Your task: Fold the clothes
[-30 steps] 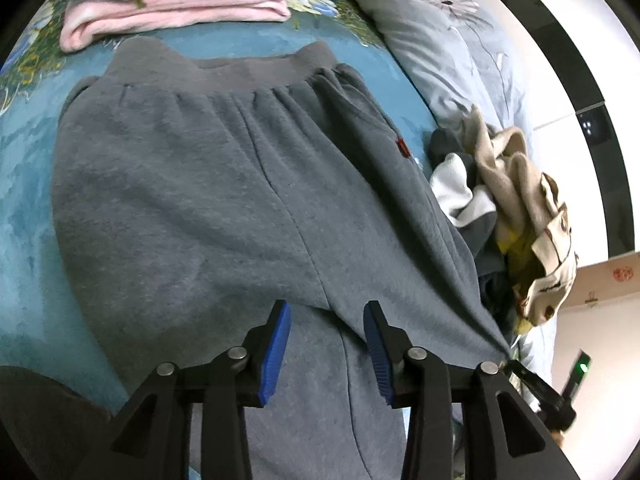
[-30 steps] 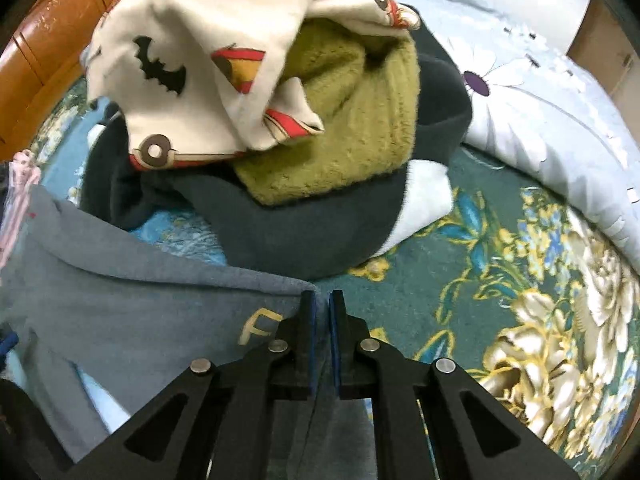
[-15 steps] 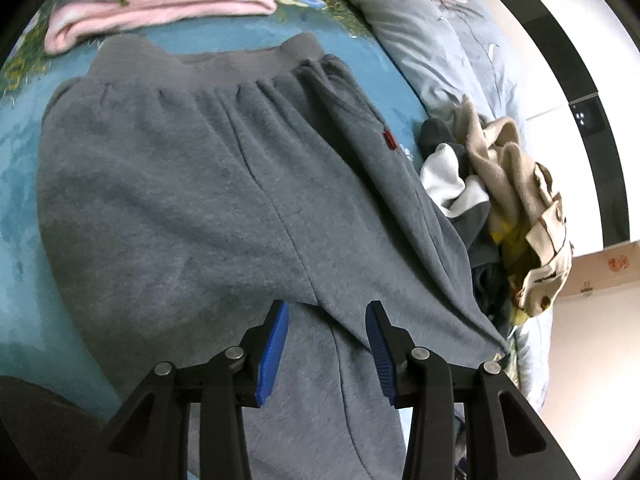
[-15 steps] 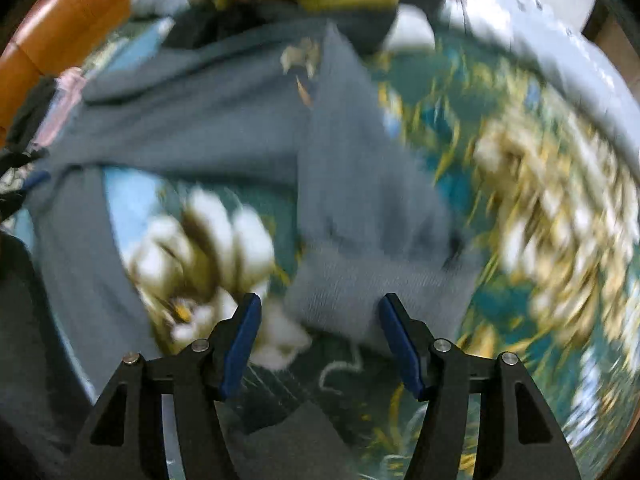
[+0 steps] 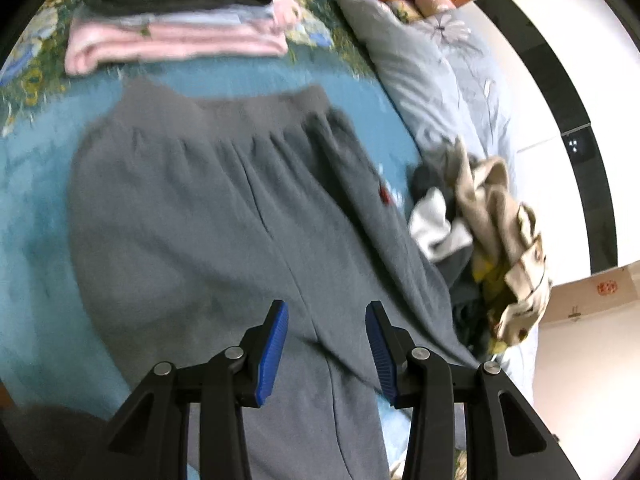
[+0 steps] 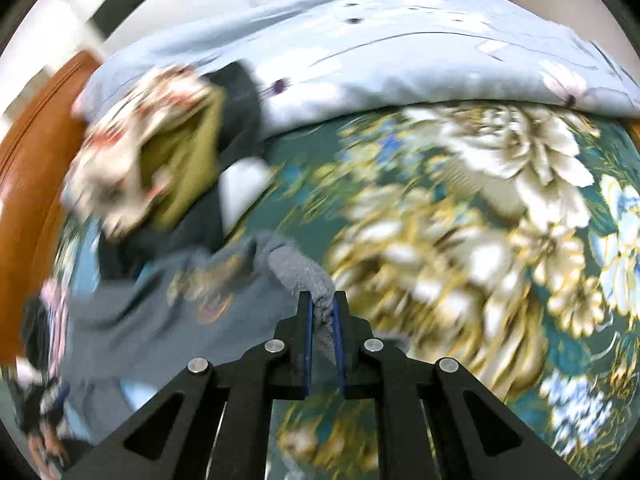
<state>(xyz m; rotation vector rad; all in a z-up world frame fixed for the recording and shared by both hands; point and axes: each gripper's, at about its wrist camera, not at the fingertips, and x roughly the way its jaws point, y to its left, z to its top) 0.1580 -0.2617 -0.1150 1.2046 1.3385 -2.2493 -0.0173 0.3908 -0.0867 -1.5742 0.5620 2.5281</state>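
Observation:
Grey sweatpants [image 5: 208, 216] lie spread on the blue-green floral bed cover, waistband toward the far side, legs running down toward me. Above the crotch seam hovers my left gripper [image 5: 326, 346], open, blue pads apart with nothing between them. In the right wrist view my right gripper [image 6: 321, 312] is shut on the ribbed leg cuff of the grey sweatpants [image 6: 296, 268]; the leg trails off to the left with a gold print on it. This view is blurred by motion.
A stack of folded clothes [image 5: 176, 36], pink under dark grey, lies beyond the waistband. A heap of unfolded clothes [image 5: 484, 248] sits right of the pants, also seen as the unfolded heap [image 6: 160, 160]. A pale blue quilt [image 6: 400, 52] lies behind, with a wooden headboard [image 6: 28, 168] at left.
My right gripper let go of the pants, opened over the leg cuff, then shut on the cuff and is moving with it. The left gripper stayed open and drew back slightly.

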